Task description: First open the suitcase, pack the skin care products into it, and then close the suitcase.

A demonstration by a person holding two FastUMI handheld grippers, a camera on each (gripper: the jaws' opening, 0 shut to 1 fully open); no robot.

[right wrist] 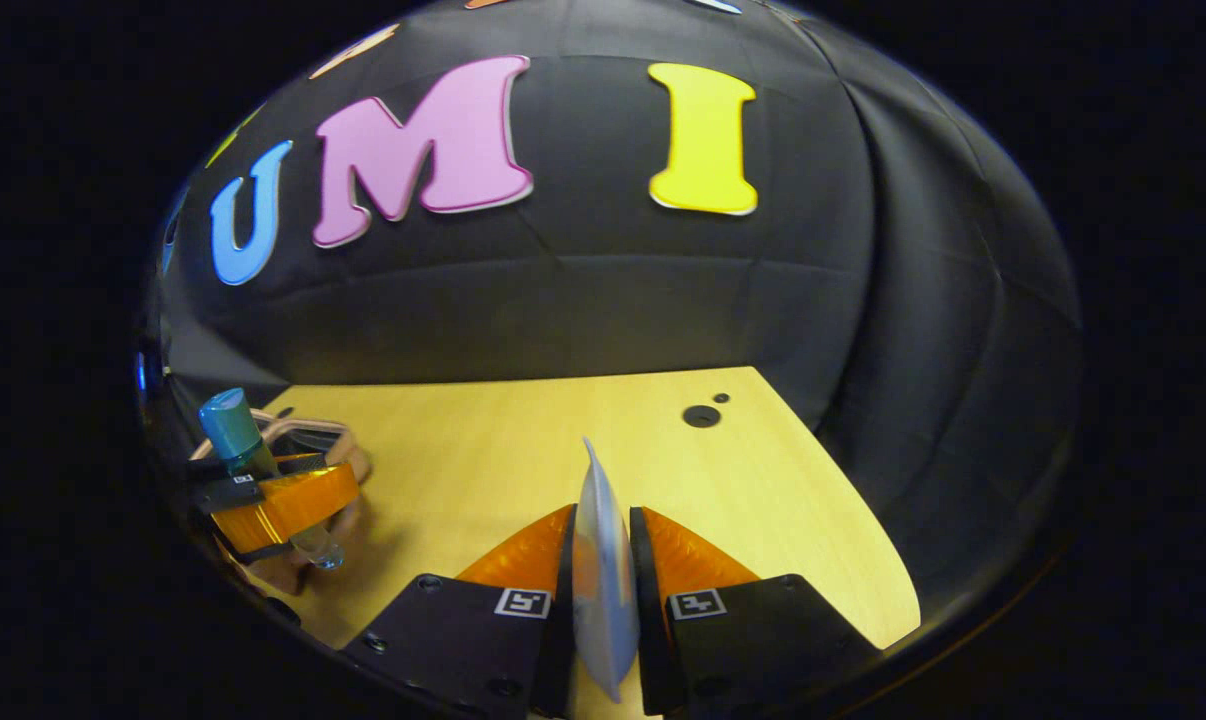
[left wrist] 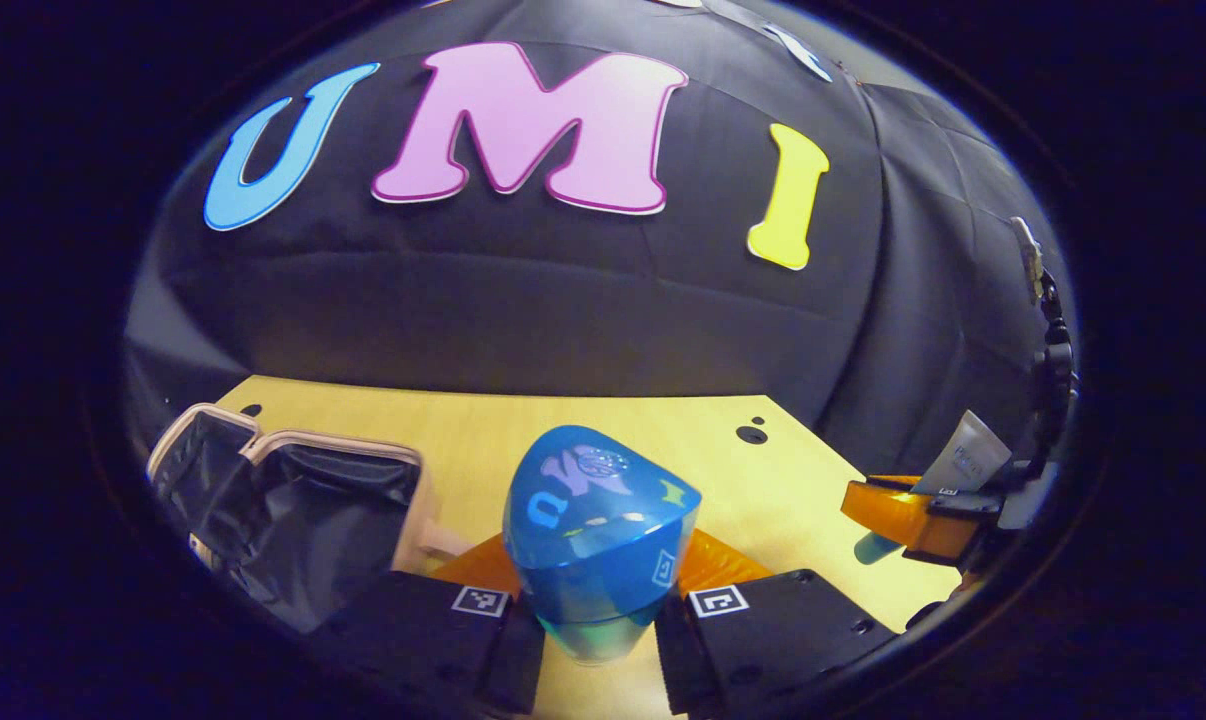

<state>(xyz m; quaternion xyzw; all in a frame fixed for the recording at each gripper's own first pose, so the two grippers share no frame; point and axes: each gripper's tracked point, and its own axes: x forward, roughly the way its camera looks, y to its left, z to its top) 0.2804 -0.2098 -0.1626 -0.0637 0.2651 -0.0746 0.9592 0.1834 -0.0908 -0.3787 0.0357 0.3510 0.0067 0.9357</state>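
Observation:
In the left gripper view my left gripper (left wrist: pixel 596 590) is shut on a bottle with a glossy blue cap (left wrist: pixel 593 520), held above the wooden table (left wrist: pixel 483 430). The open suitcase (left wrist: pixel 293 500), beige-rimmed with a black lining, lies at the left. Far right, the right gripper (left wrist: pixel 923 510) holds a pale tube (left wrist: pixel 968 455). In the right gripper view my right gripper (right wrist: pixel 603 570) is shut on that flat pale tube (right wrist: pixel 603 570), seen edge-on. At the left there, the left gripper (right wrist: pixel 273 500) carries the blue-capped bottle (right wrist: pixel 238 430) in front of the suitcase rim (right wrist: pixel 313 430).
The light wooden table (right wrist: pixel 523 440) has two dark round holes (right wrist: pixel 701 415) near its back right corner. Black cloth walls close the booth behind and on the right. The table's right edge (right wrist: pixel 843 500) runs diagonally.

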